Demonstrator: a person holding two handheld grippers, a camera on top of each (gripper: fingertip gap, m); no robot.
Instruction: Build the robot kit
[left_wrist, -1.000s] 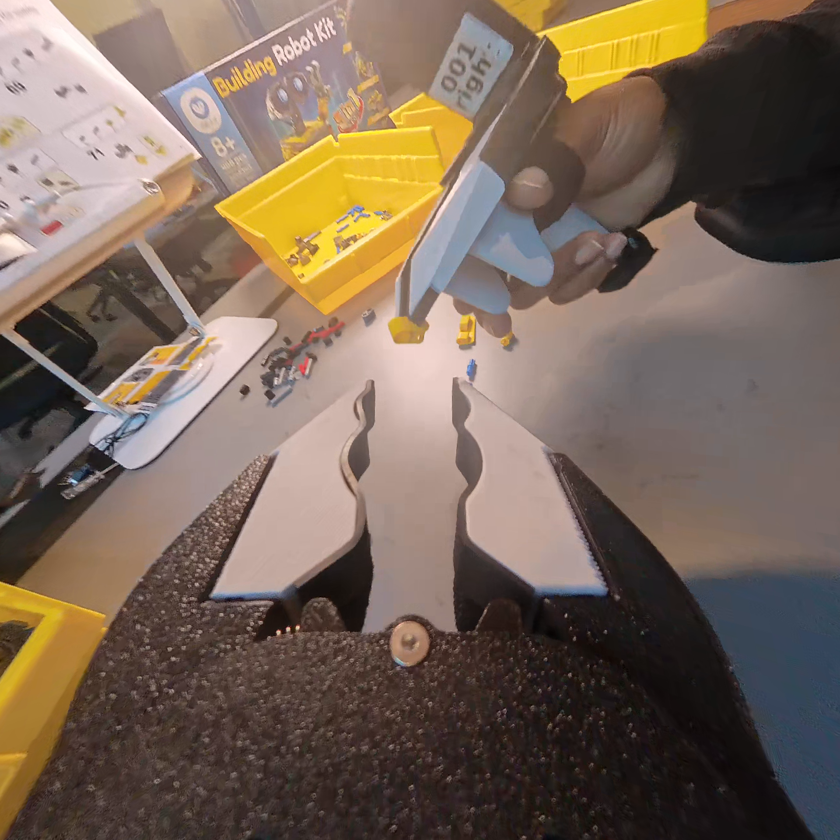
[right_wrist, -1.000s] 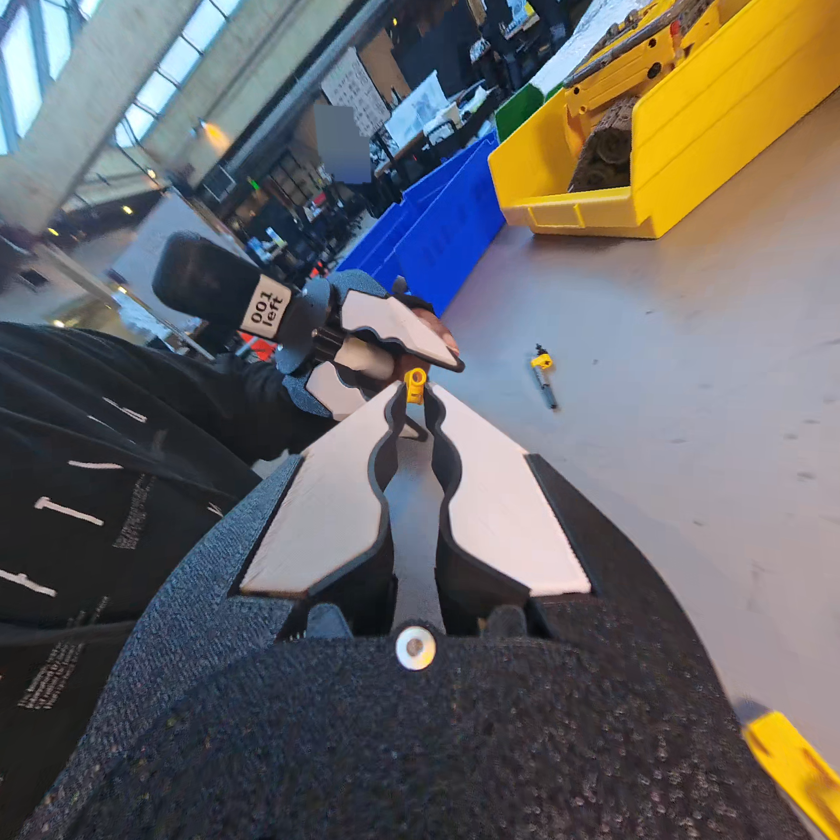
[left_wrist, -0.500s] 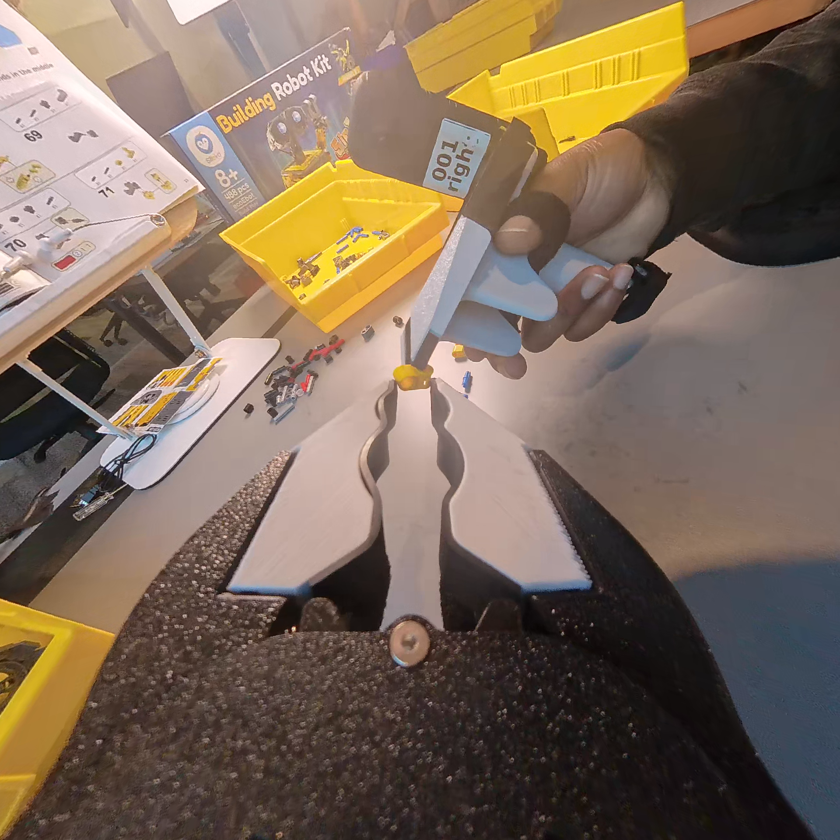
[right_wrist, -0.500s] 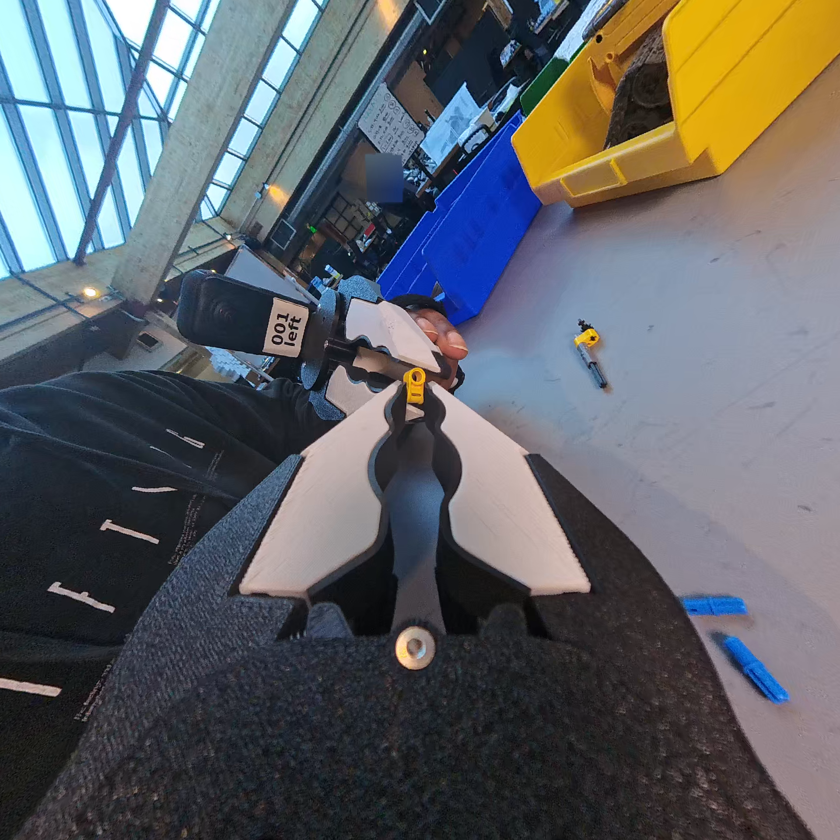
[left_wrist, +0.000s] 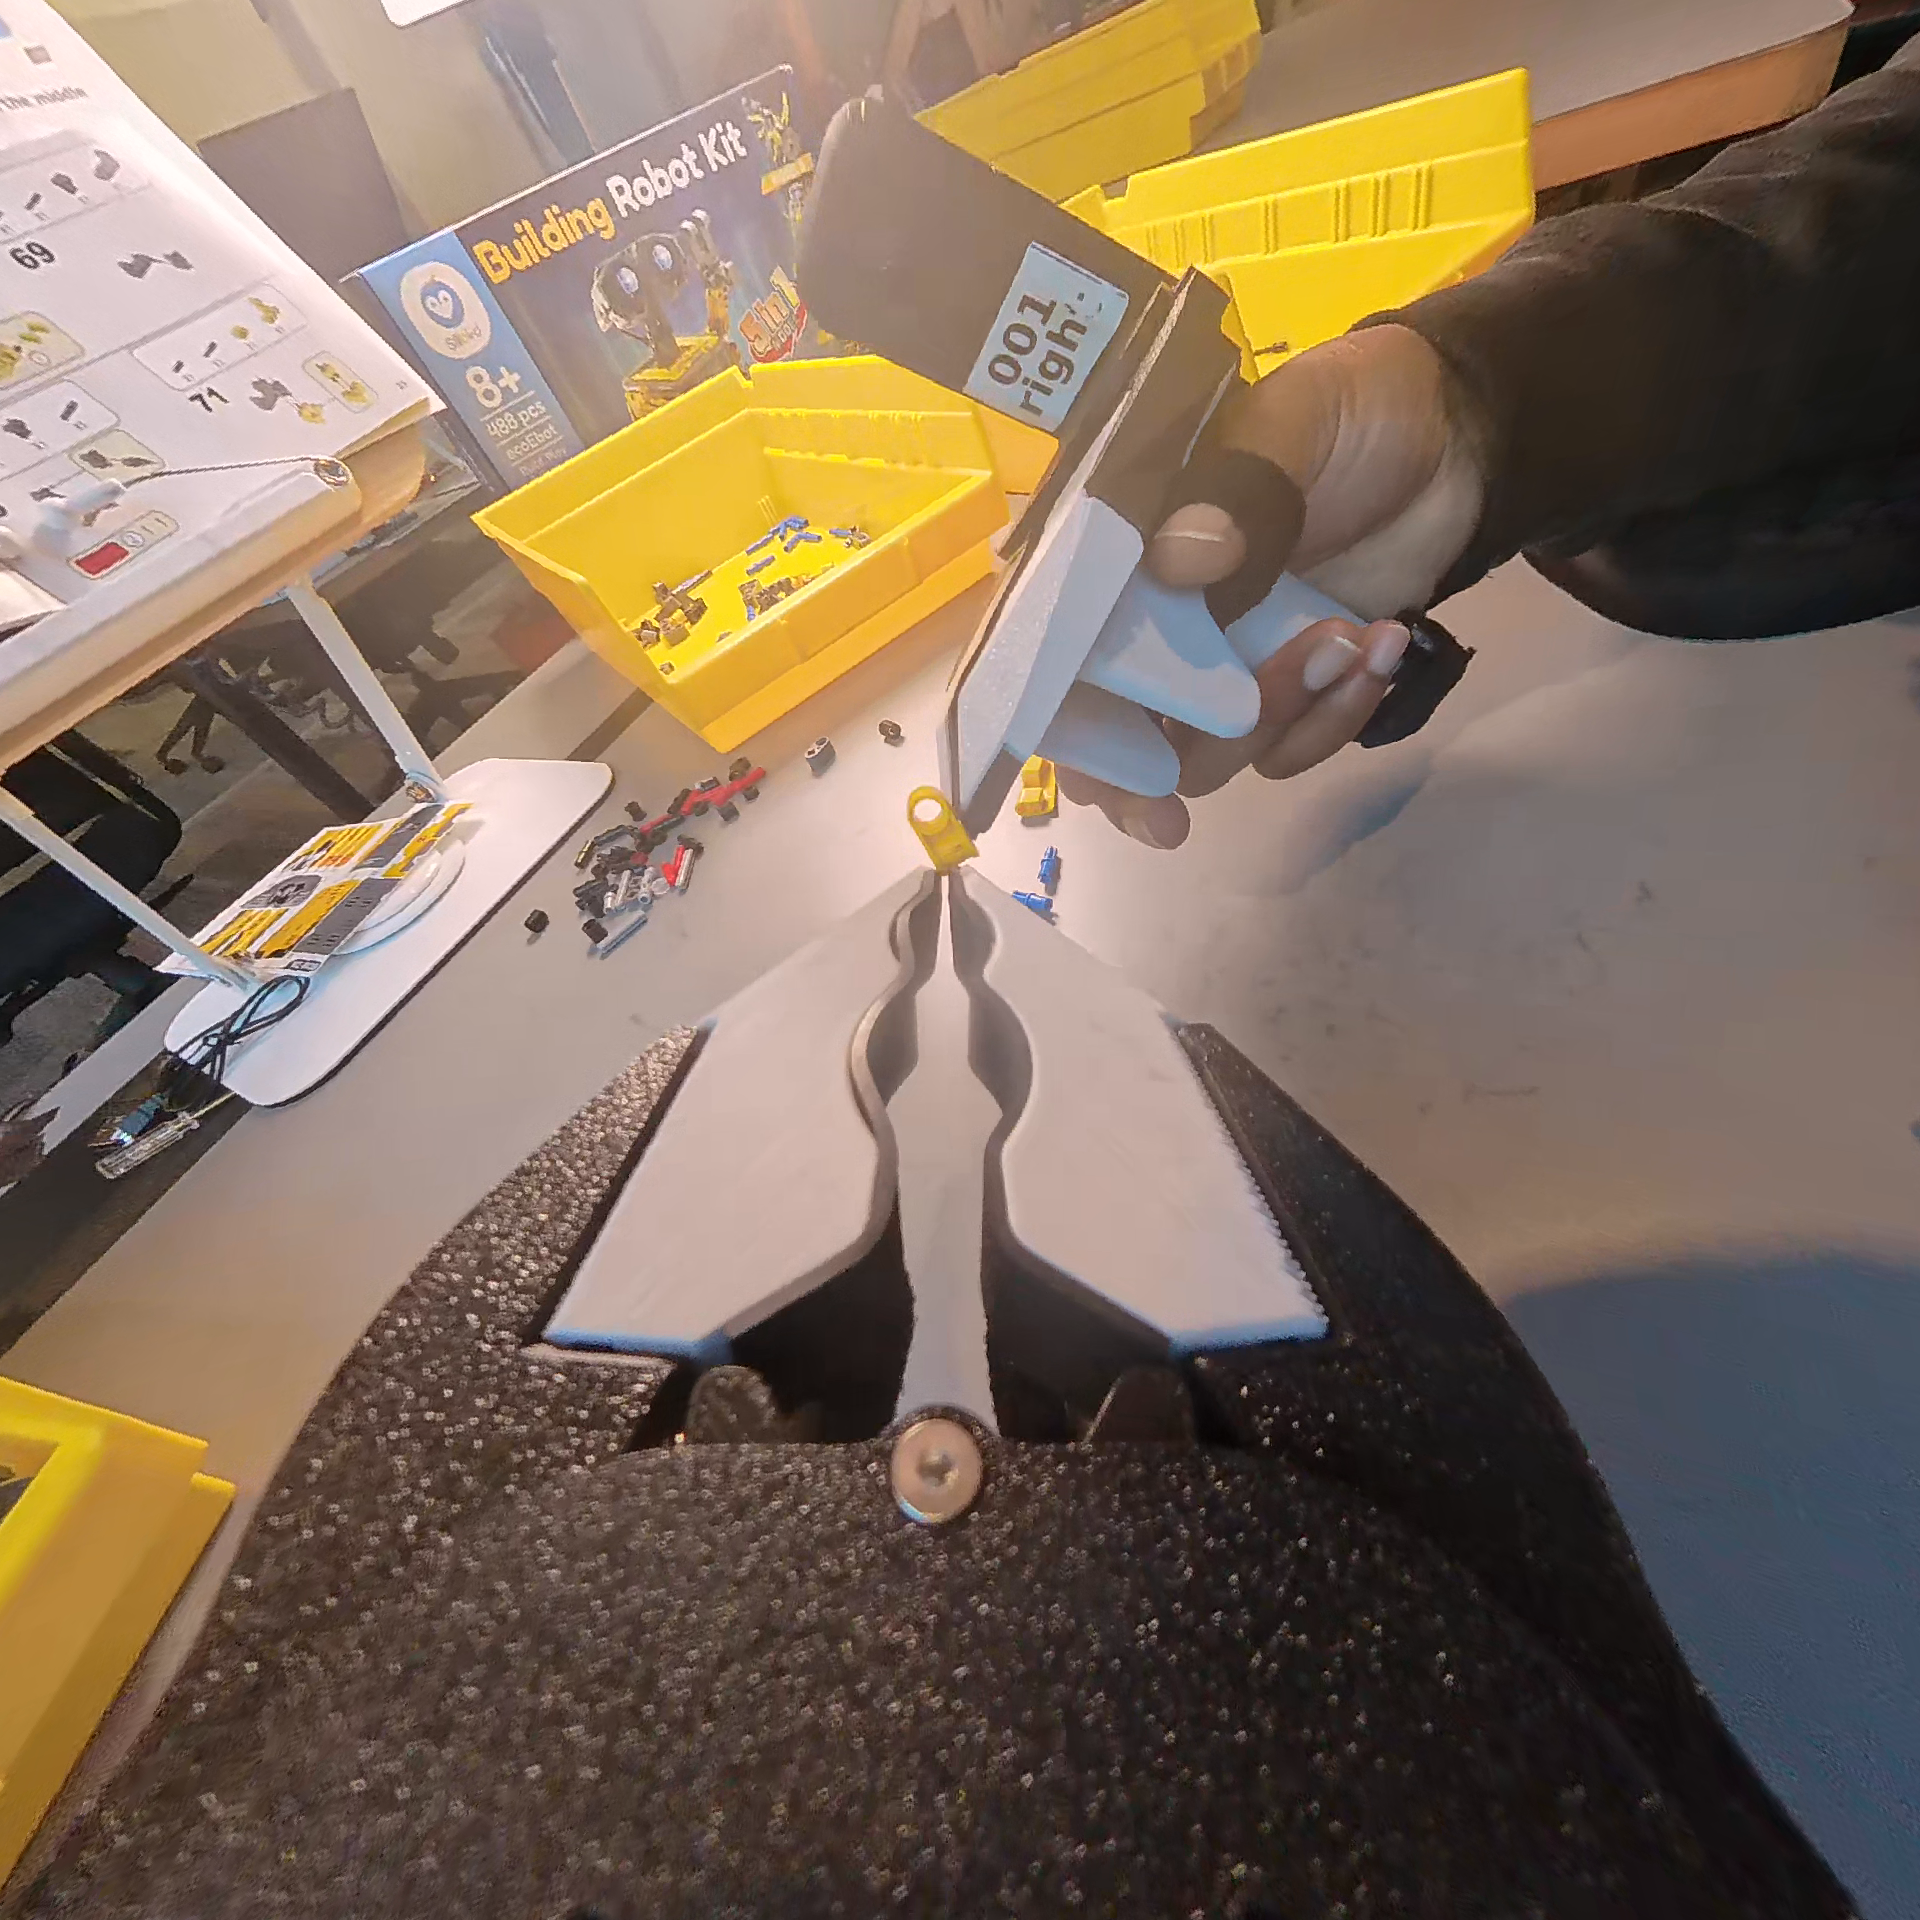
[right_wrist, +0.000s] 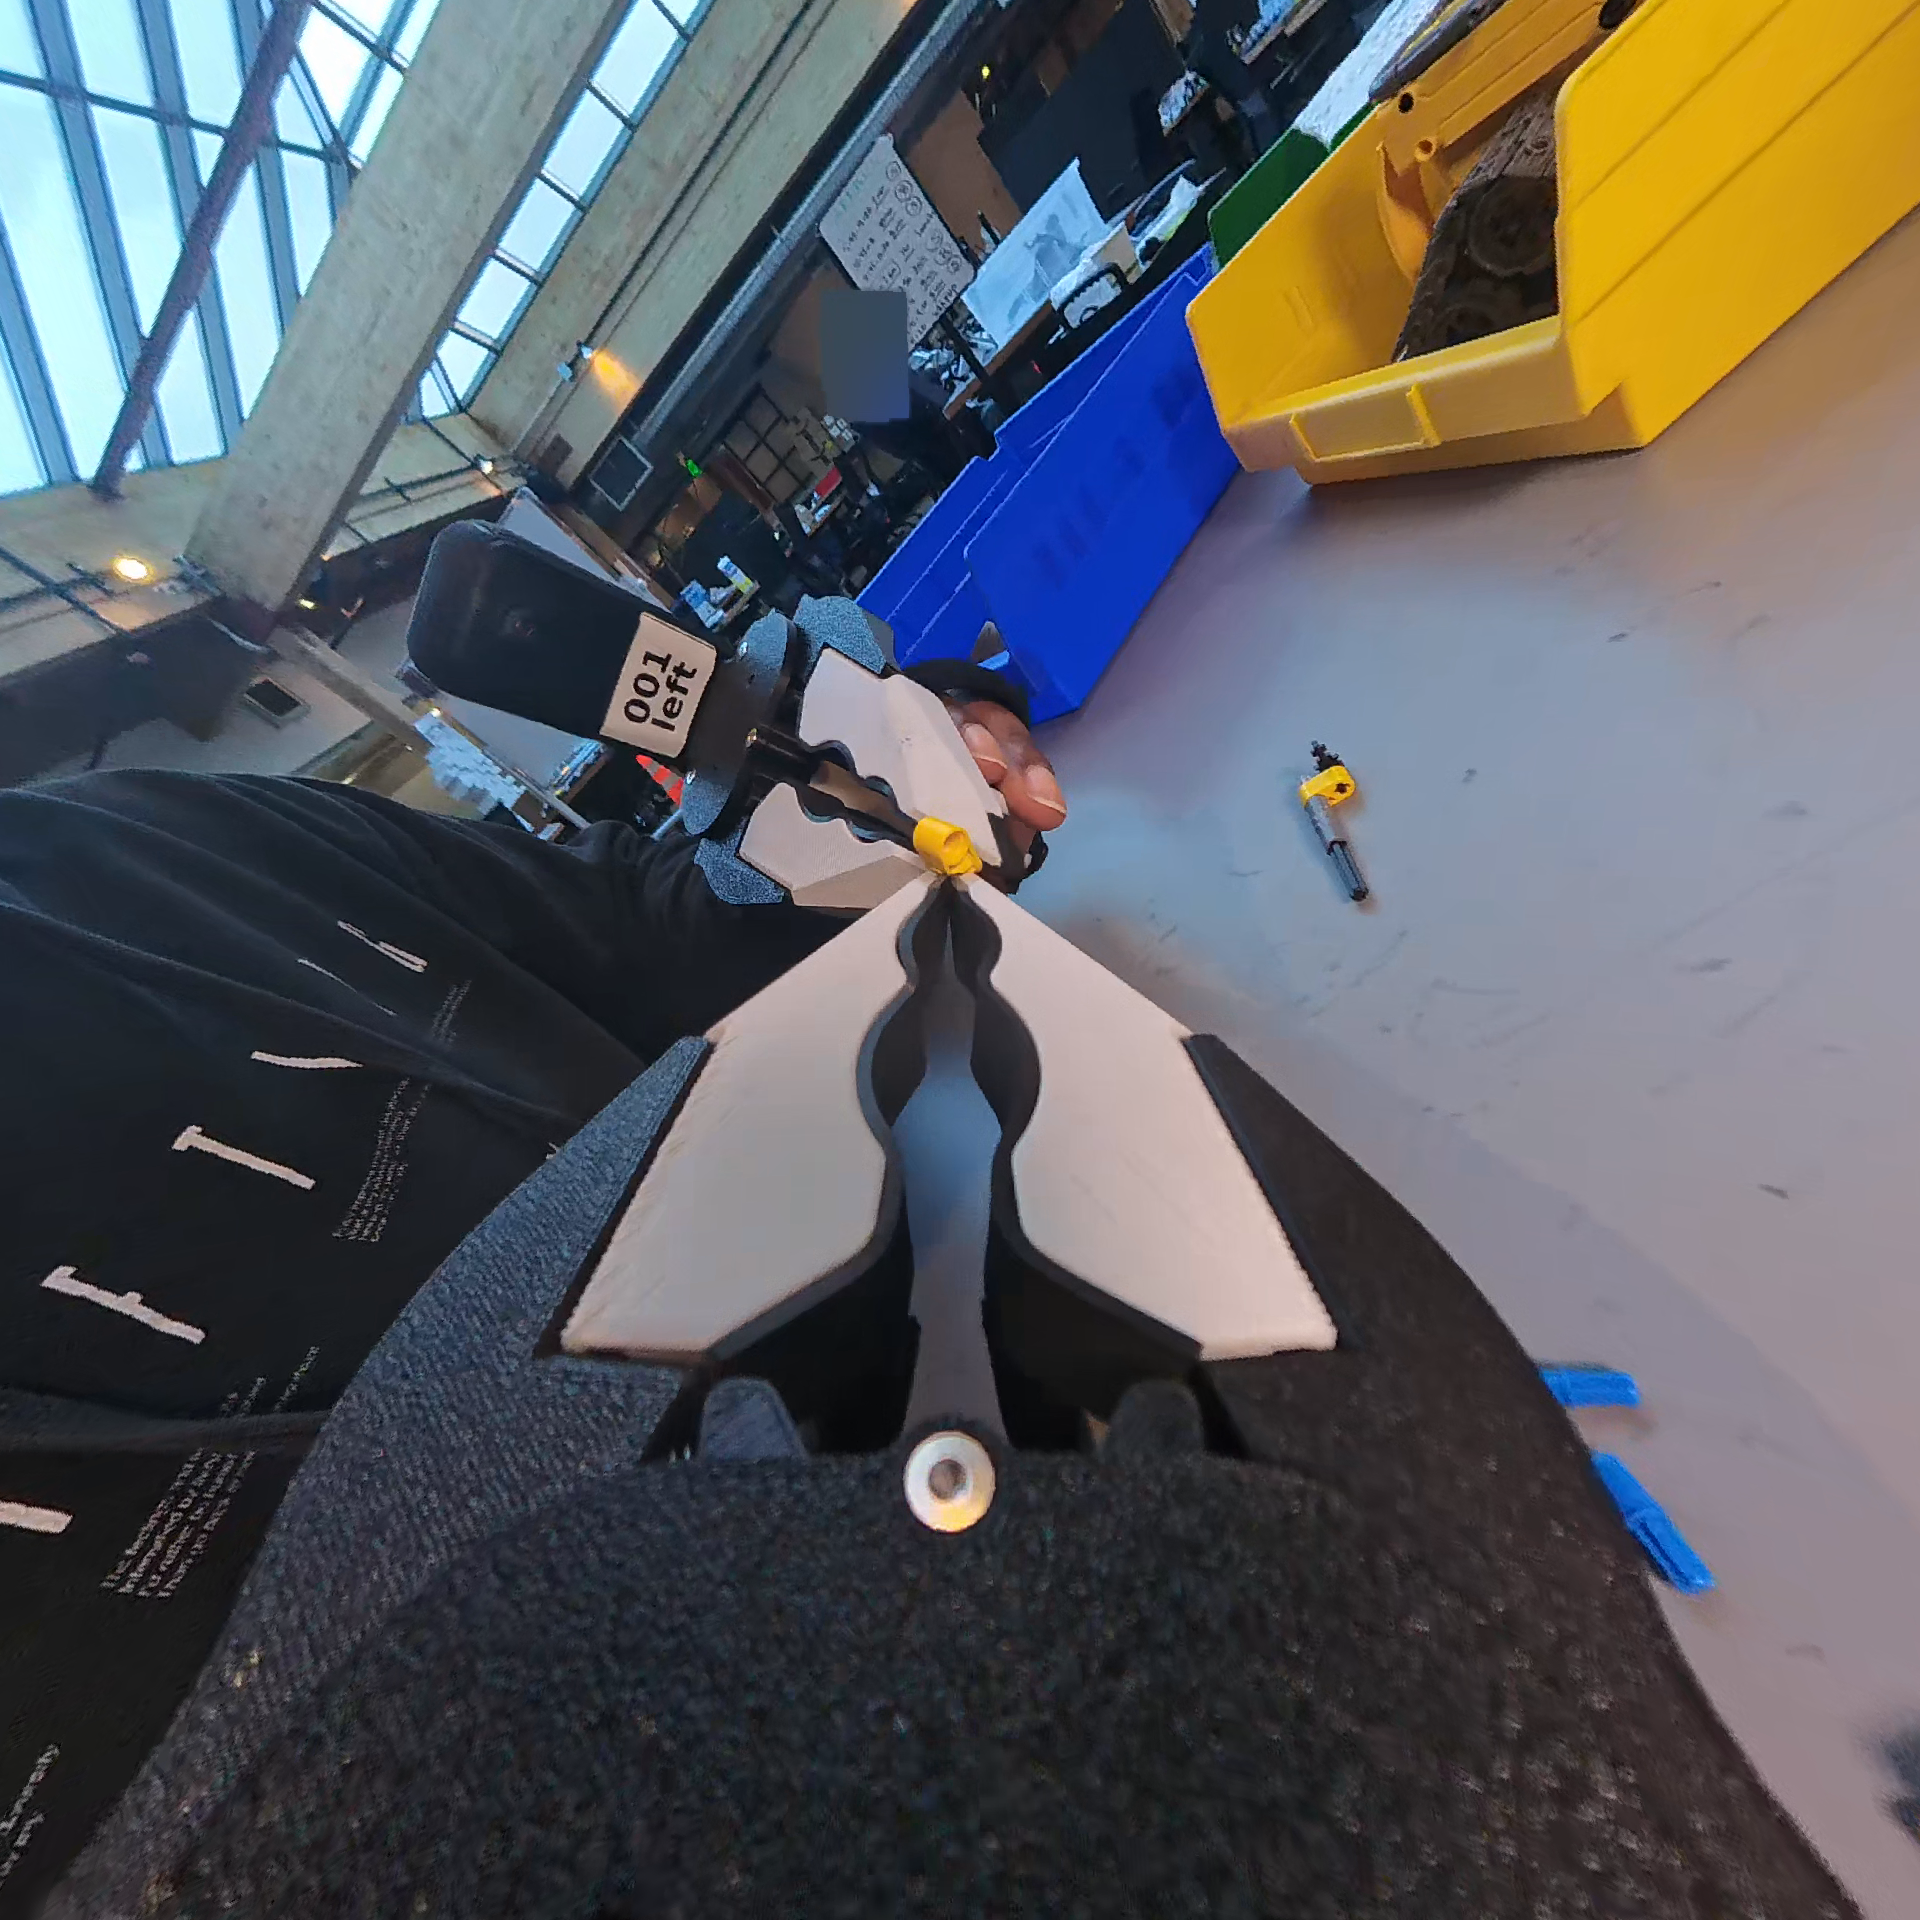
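**Yellow connector pinched between two grippers above the bench**

The left gripper (left_wrist: 945, 881) is clenched on the stub end of a small yellow connector (left_wrist: 940, 826), its two fingers drawn in until only a sliver shows between the tips. A second ago those fingers stood wide apart and empty, with the part held only by the right gripper (right_wrist: 950, 883). The right gripper is also clamped on it, from the other side, so both tools grip the one piece in mid-air, clear of the bench (left_wrist: 1455, 1039).

In the left wrist view the connector's long axis runs on from the left fingers. Its ring end points up and away, leaning a little left, with the hole turned toward the camera. The right gripper's tip touches its right flank, and a person's hand (left_wrist: 1340, 499) squeezes that tool's trigger.

Two blue pins (left_wrist: 1034, 899) lie just beyond the tips. Loose dark and red parts (left_wrist: 655, 862) are scattered toward the bench's left edge, in front of a yellow bin (left_wrist: 644, 540). A printed kit box (left_wrist: 582, 270) stands behind the bin. In the right wrist view a yellow-headed axle (right_wrist: 1333, 821) lies alone on the open bench.
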